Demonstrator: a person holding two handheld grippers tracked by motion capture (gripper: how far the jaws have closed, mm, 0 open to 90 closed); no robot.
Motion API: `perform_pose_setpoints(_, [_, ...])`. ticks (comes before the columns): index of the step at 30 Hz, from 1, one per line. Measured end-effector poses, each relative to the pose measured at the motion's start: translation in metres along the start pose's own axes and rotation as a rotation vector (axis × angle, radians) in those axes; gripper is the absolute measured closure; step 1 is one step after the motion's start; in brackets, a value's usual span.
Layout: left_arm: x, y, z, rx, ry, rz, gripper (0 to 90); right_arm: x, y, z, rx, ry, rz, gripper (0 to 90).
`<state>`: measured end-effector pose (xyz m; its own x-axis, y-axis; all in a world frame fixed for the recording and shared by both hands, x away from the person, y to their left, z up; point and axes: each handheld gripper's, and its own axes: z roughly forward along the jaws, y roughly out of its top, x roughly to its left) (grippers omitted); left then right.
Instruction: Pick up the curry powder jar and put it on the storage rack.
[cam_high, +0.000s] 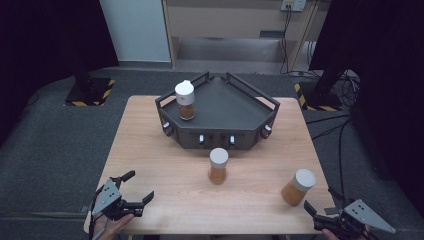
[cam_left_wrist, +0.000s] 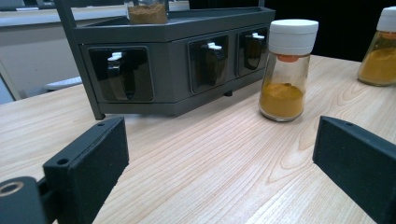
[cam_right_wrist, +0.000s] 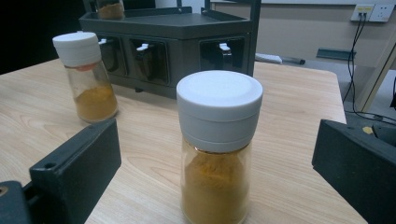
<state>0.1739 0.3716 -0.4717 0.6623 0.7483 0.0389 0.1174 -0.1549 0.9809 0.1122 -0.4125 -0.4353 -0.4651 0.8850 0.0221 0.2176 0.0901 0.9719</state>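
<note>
- High view: I have my left gripper at the near left corner of the pale wooden table, its black jaws spread wide with nothing between them.
- My right gripper sits at the near right corner, jaws apart and gripping nothing.
- Just beyond it stands the nearest glass spice jar with a white cap and orange-brown powder; in the right gripper view that jar rises upright between the two jaws, clear of both pads.
- A second glass spice jar of the same kind stands mid-table, just in front of the dark grey angular metal rack.
- A third white-capped jar stands upright on the rack's top shelf, toward its left end.
- From the left gripper view, the middle jar is beyond the open jaws, near the rack's front face.
</note>
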Motion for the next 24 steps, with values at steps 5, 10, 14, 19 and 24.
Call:
perform_pose_setpoints(5, [0.0, 0.0, 0.0, 0.001, 0.0, -0.006, 2.5, 0.0, 0.003, -0.001, -0.004, 0.0, 0.002, 1.9])
perform_pose_setpoints(10, [0.0, 0.0, 0.001, 0.006, -0.001, -0.007, 2.5, 0.003, 0.009, -0.001, -0.007, 0.001, -0.019, 2.2])
perform_pose_setpoints(14, [0.0, 0.001, 0.001, 0.012, -0.002, -0.004, 2.5, 0.006, 0.017, -0.001, -0.018, 0.004, -0.027, 2.6])
perform_pose_setpoints(19, [0.0, 0.001, 0.001, 0.012, 0.005, -0.007, 2.5, 0.007, 0.029, 0.003, -0.014, 0.015, -0.042, 2.5])
perform_pose_setpoints(24, [-0.001, 0.001, 0.001, 0.015, 0.012, -0.009, 2.5, 0.008, 0.042, 0.014, -0.008, 0.047, -0.072, 2.9])
